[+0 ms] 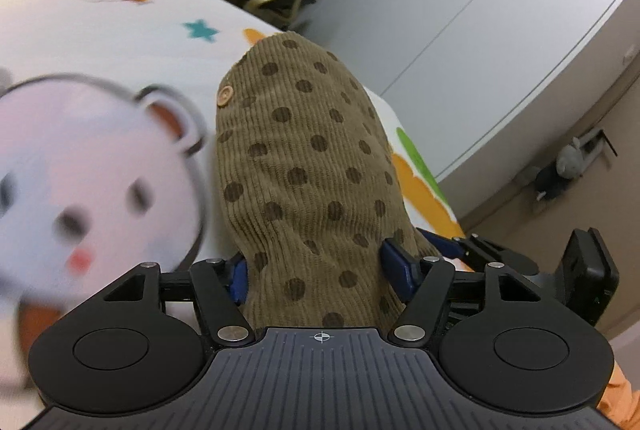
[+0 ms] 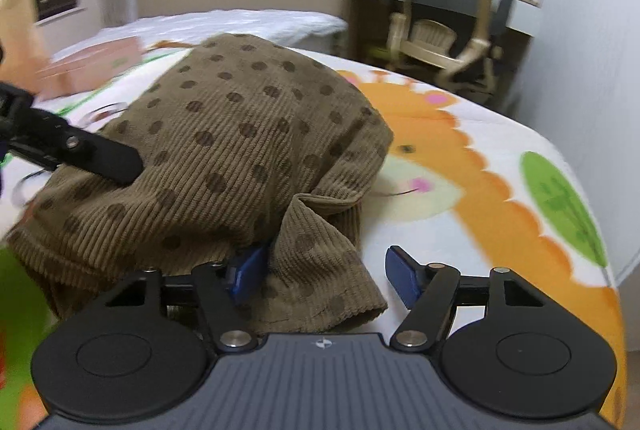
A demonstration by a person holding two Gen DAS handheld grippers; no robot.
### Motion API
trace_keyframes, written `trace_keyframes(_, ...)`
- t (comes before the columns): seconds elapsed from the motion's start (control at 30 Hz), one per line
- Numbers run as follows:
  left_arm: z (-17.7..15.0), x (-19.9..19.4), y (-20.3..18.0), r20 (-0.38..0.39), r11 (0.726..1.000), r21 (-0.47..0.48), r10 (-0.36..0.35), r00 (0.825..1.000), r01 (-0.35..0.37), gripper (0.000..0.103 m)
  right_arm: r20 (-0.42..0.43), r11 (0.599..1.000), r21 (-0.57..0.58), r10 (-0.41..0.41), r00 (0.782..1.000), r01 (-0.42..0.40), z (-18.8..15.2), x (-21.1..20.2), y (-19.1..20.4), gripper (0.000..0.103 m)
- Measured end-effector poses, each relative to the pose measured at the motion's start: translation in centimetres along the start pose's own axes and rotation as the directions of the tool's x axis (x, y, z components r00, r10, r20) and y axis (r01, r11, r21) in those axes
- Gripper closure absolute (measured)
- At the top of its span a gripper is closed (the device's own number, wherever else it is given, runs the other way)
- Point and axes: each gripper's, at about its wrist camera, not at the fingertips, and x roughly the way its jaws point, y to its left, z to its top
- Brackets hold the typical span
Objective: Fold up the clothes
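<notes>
1. A cartoon-print bedsheet covers the bed.
2. The brown polka-dot corduroy garment lies bunched on it, one end lifted.
3. The left gripper has a gathered bunch of the garment between its blue pads.
4. The right gripper is spread wide, cloth draped over its left pad.

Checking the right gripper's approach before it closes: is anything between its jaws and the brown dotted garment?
Nothing visible. The corduroy garment already lies between the right gripper's open jaws on the cartoon blanket.
</notes>
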Motion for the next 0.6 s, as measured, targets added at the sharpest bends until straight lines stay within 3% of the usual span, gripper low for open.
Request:
trace_keyframes(0.23,-2.5,-3.6,-0.3,0.058,0.995,0.041,0.086,0.995,-0.089,0.031,0.008,0.997,0.001,0.077,0.997,-0.077,-1.9,-4.1,2.2,0.035)
trace_keyframes(0.3,-2.7,-4.1,-0.8,0.076,0.99,0.076,0.117,0.99,-0.122,0.03,0.034,0.997,-0.004,0.075,0.997,-0.075,-1.7,-5.7,2.2,0.029)
trace_keyframes(0.43,-3.3,-4.8,-1.5,0.099,0.979,0.126,0.149,0.984,-0.161,0.029,0.137,0.998,0.006,0.056,0.989,-0.057,-0.2,-8.0,2.2,0.028)
trace_keyframes(0.6,-3.9,-5.3,-2.0,0.113,0.971,0.149,0.172,0.979,-0.188,0.026,0.155,0.999,-0.007,0.052,0.987,-0.051,0.8,-6.6,3.1,0.028)
